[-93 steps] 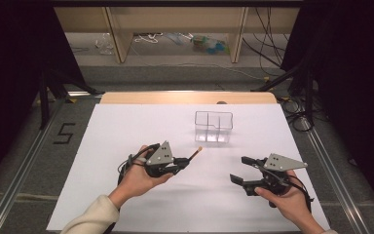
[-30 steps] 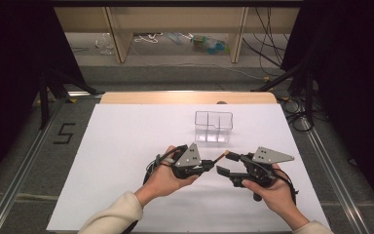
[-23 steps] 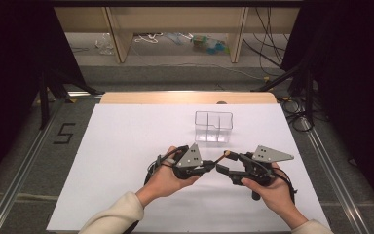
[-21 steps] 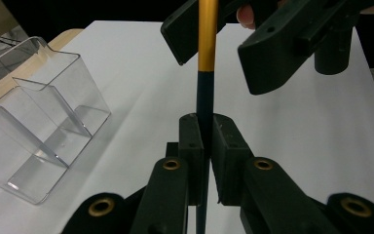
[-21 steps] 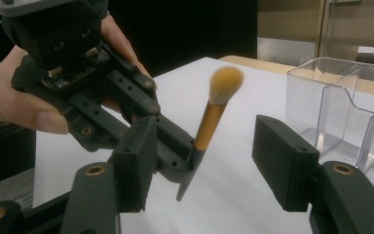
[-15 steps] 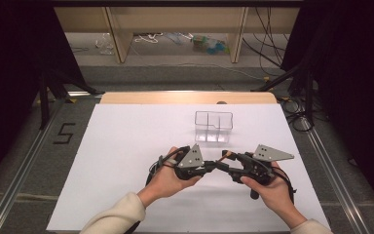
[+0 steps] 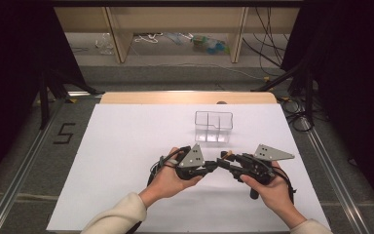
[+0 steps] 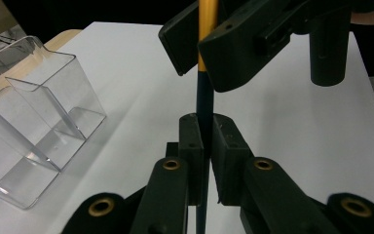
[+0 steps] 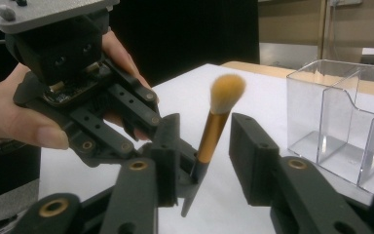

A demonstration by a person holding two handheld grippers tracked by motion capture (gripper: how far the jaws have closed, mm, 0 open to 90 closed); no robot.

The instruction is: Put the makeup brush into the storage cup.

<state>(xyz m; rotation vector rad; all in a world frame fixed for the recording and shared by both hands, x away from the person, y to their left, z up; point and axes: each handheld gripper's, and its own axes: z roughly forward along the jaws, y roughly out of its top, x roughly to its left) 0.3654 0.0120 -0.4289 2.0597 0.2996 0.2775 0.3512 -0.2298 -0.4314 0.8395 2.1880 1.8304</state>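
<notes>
You look midway through a handover: your left gripper (image 7: 209,167) has its fingers closed tight on the dark handle of the makeup brush (image 9: 216,124), held above the white desk (image 7: 126,146), while your right gripper (image 7: 228,165) has its fingers spread wide around the gold ferrule, not yet gripping. The clear divided organizer (image 7: 214,126) stands empty just beyond; placing the brush there probably remains. From above, the brush is mostly hidden between the grippers.

Bright even overhead light, dark surroundings, soft shadows, blurred brush tip (image 9: 226,92).
</notes>
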